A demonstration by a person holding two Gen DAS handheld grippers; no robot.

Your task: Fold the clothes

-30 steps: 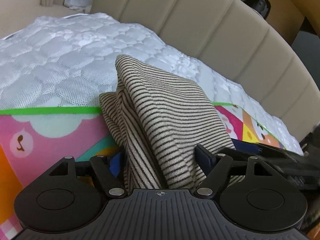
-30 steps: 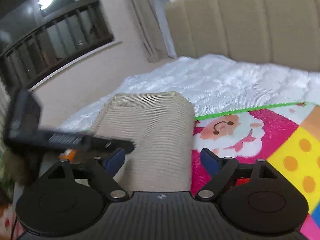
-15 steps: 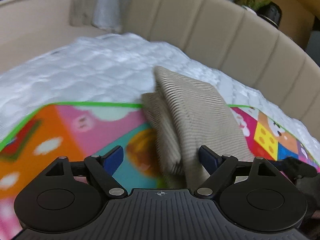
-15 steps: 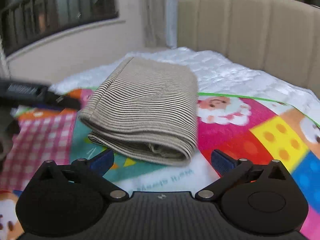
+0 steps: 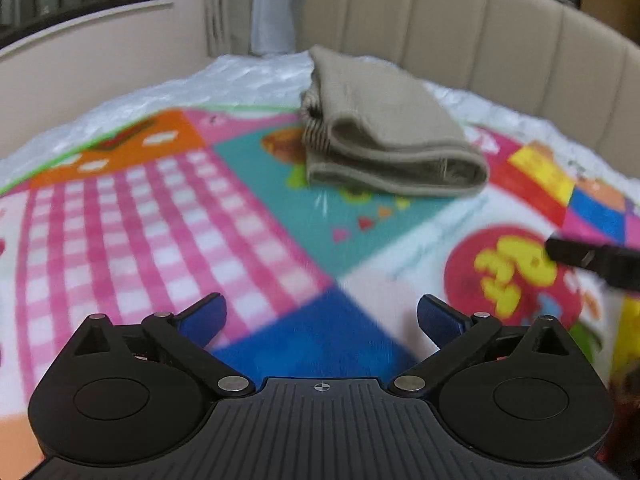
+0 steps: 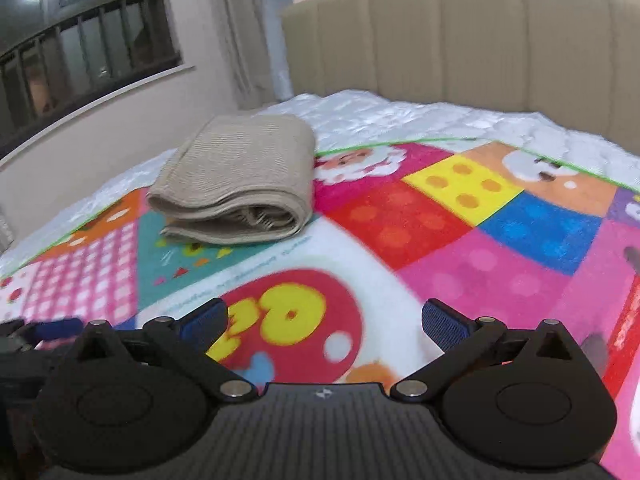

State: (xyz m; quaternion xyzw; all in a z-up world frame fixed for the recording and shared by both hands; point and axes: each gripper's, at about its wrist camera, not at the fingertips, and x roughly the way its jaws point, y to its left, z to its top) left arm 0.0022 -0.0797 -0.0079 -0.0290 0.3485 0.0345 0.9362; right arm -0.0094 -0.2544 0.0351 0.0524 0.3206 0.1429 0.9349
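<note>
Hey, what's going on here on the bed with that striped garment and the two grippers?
A person is folding clothes with a hand-held gripper in each hand. The striped garment lies folded into a neat bundle on the colourful play mat, near the mat's far edge by the white mattress. Neither gripper touches it. The left hand-held gripper has just been opening its jaws and nothing is between them; the right hand-held gripper is wide open and empty too. Both are well short of the bundle, over the mat.

play mat [image 6: 440, 240]: colourful, on white mattress [image 6: 400, 120] | beige headboard [image 6: 480, 40] behind | window railing [image 6: 80, 60] left
</note>
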